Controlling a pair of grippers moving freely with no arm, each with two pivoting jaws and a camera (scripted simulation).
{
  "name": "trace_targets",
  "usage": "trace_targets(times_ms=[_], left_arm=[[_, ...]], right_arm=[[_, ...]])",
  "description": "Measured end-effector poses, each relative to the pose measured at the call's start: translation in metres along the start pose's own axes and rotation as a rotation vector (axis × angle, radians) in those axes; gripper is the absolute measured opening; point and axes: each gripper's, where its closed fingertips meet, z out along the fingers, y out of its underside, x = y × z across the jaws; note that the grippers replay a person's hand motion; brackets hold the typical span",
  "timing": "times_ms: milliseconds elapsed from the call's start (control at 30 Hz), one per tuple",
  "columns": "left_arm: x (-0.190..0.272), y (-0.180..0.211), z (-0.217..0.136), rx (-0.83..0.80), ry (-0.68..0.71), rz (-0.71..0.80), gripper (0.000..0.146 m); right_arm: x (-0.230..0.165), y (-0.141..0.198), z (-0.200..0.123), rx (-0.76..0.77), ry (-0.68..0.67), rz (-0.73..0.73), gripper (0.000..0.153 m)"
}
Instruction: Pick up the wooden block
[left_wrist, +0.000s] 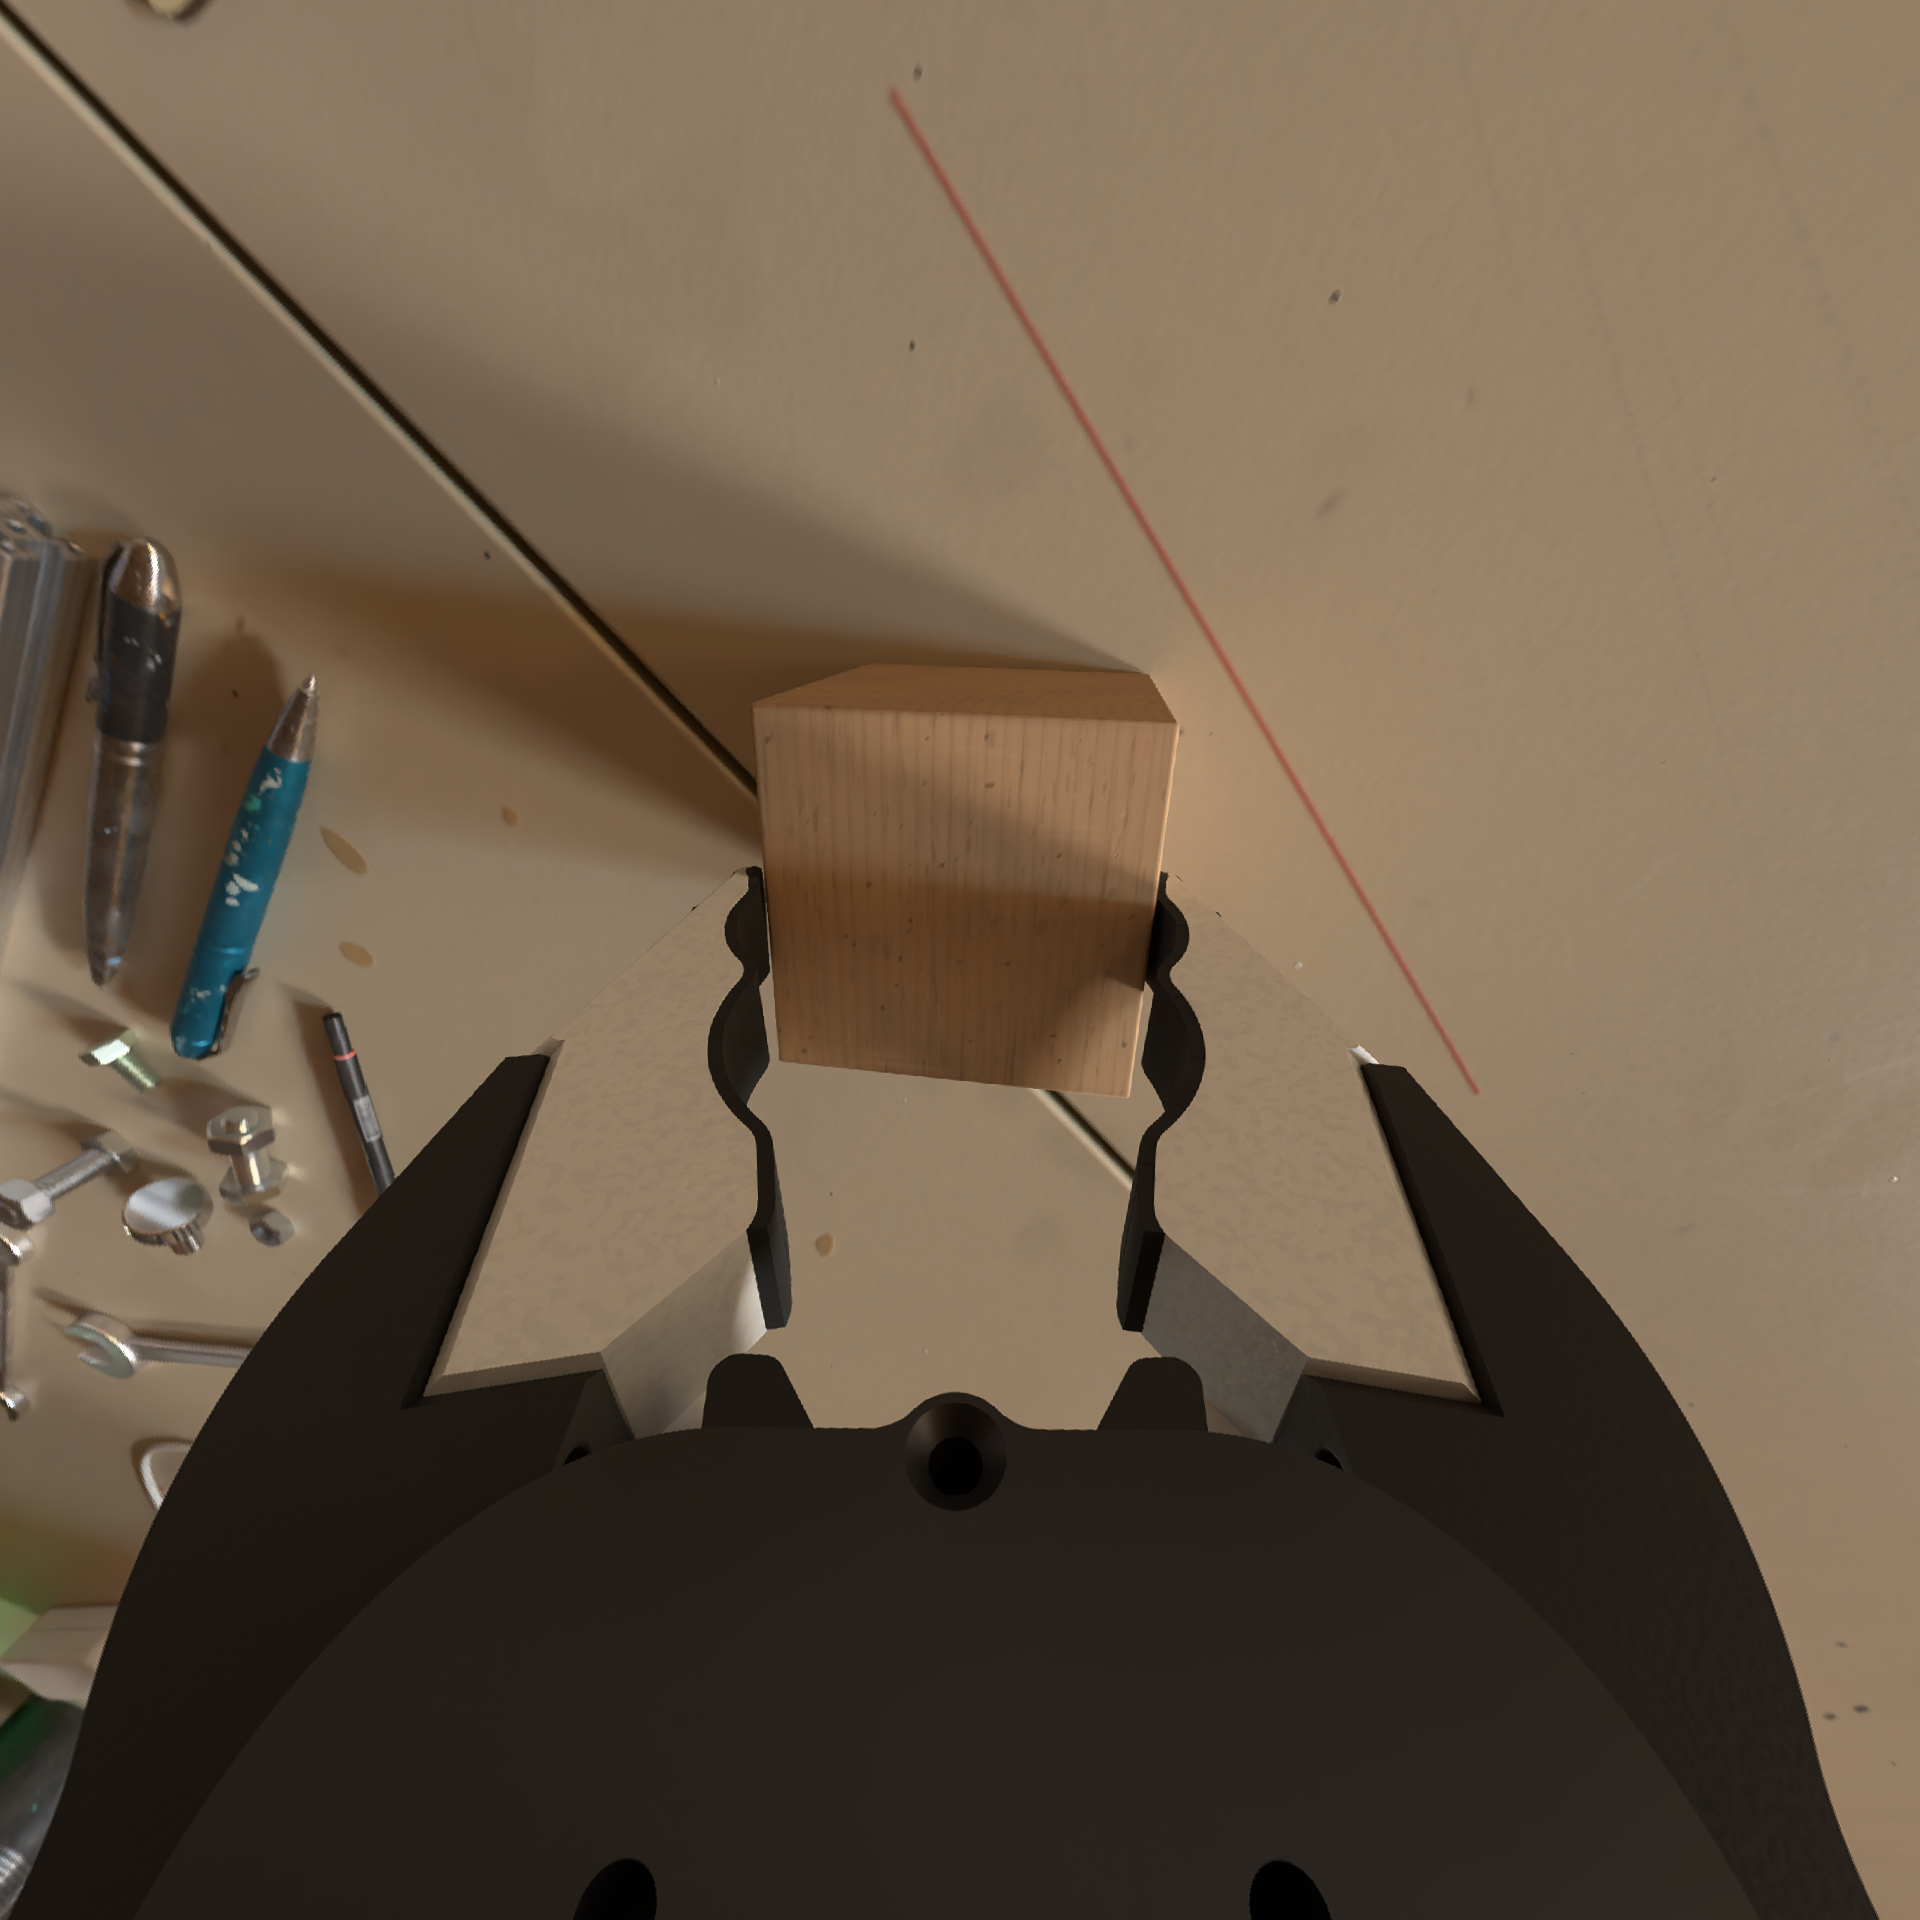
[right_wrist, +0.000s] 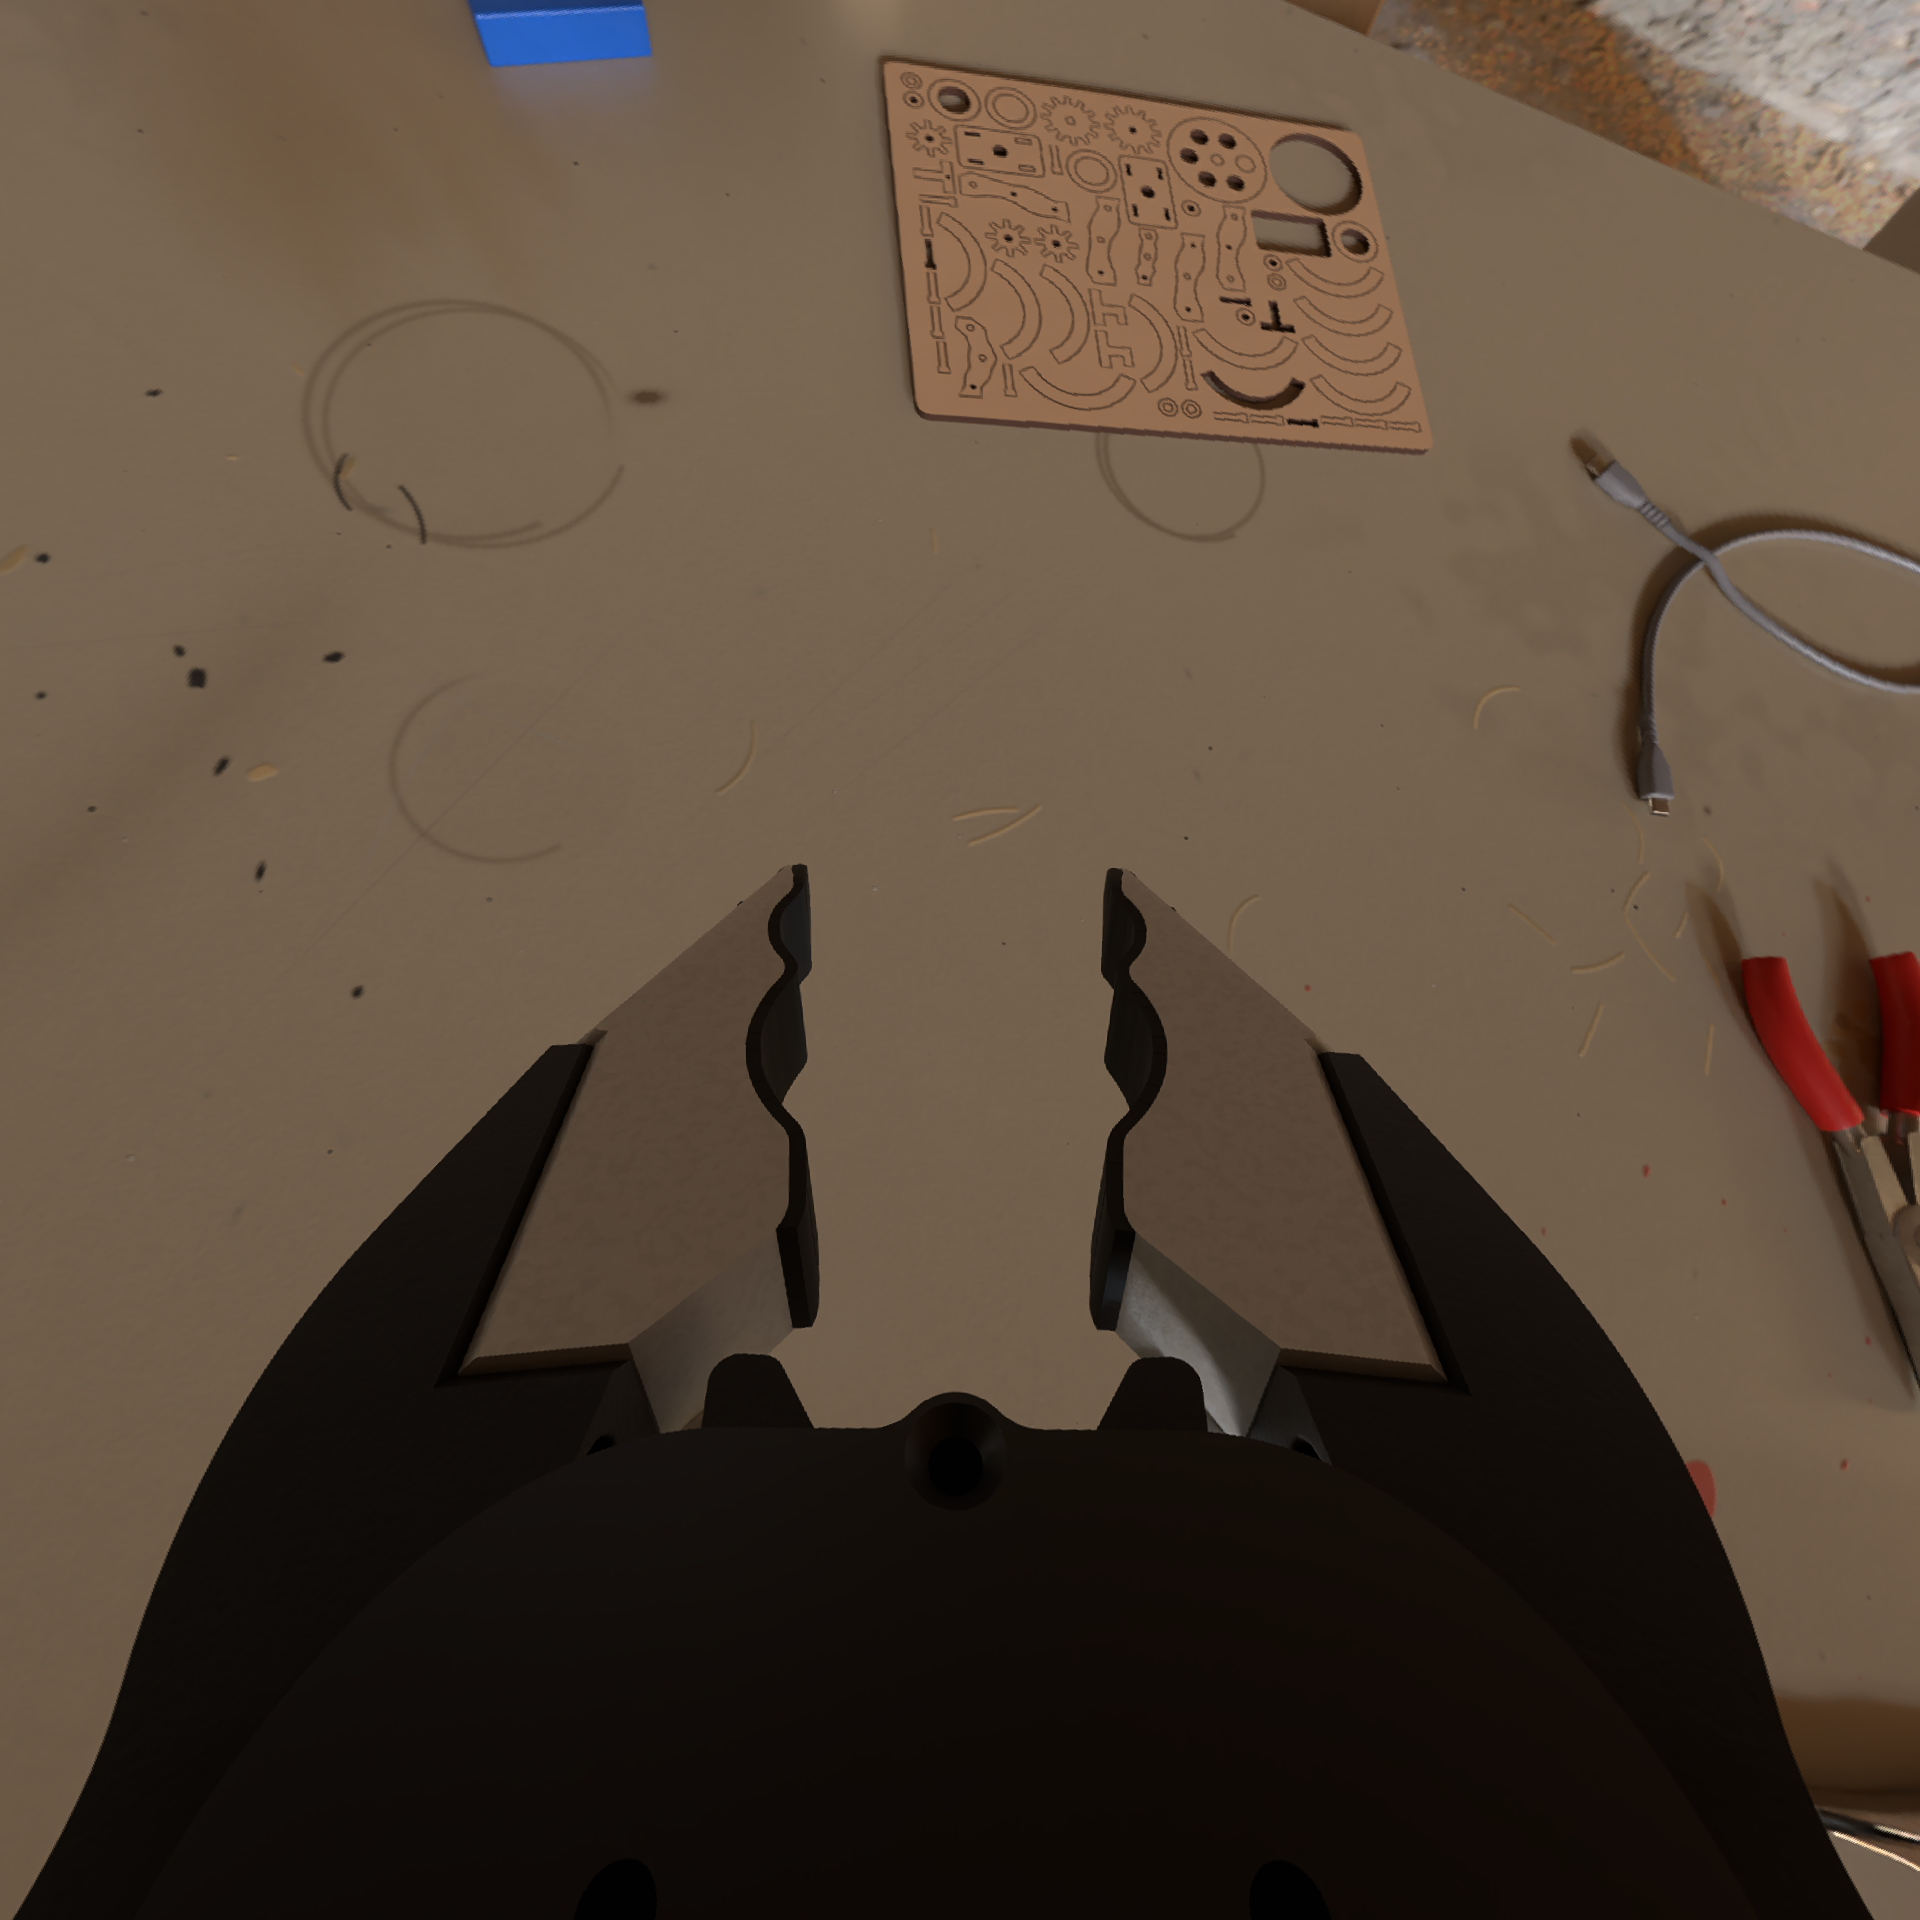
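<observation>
The wooden block is a pale cube with vertical grain. It sits between the fingers of my left gripper in the left wrist view. Both black pads press on its left and right sides near the fingertips, so the gripper is shut on it. The block lies over a dark seam in the beige table. I cannot tell whether it rests on the table or is off it. My right gripper is open and empty above bare table. The block does not show in the right wrist view.
Left of the block lie a metal pen, a teal pen, bolts and a small wrench. A thin red line runs to its right. The right wrist view shows a laser-cut wooden sheet, a grey cable, red-handled pliers and a blue box.
</observation>
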Motion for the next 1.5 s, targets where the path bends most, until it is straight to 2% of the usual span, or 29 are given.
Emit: trace_targets(times_ms=[133,300,667,767,900,1033,1100,1167,1333,1500], left_arm=[[0.004,-0.01,-0.01,0.065,0.003,0.005,0.073],[0.002,-0.02,-0.047,0.222,-0.013,0.002,0.073],[0.007,-0.071,-0.167,0.967,0.025,-0.037,0.073],[0.021,-0.075,-0.187,1.073,0.133,-0.034,0.073],[0.059,-0.076,-0.217,1.202,0.366,0.032,0.073],[0.128,-0.08,-0.241,1.266,0.598,0.172,0.073],[0.168,-0.086,-0.241,1.264,0.667,0.233,0.073],[0.205,-0.093,-0.232,1.259,0.689,0.281,0.073],[0.273,-0.108,-0.18,1.19,0.607,0.408,0.073],[0.301,-0.112,-0.138,1.101,0.599,0.451,0.073]], right_arm=[[-0.007,-0.003,-0.001,0.0,-0.011,-0.031,0.056],[-0.015,-0.009,-0.001,0.028,-0.027,-0.057,0.056],[-0.035,-0.014,0.01,0.044,-0.067,-0.101,0.055],[-0.04,-0.015,0.01,0.049,-0.078,-0.11,0.055],[-0.049,-0.023,0.007,0.088,-0.096,-0.134,0.055],[-0.073,-0.05,-0.011,0.267,-0.184,-0.154,0.053],[-0.092,-0.067,-0.029,0.405,-0.278,-0.168,0.053],[-0.106,-0.076,-0.044,0.48,-0.348,-0.196,0.053],[-0.104,-0.076,-0.052,0.477,-0.344,-0.22,0.054],[-0.093,-0.076,-0.055,0.487,-0.339,-0.182,0.053]])
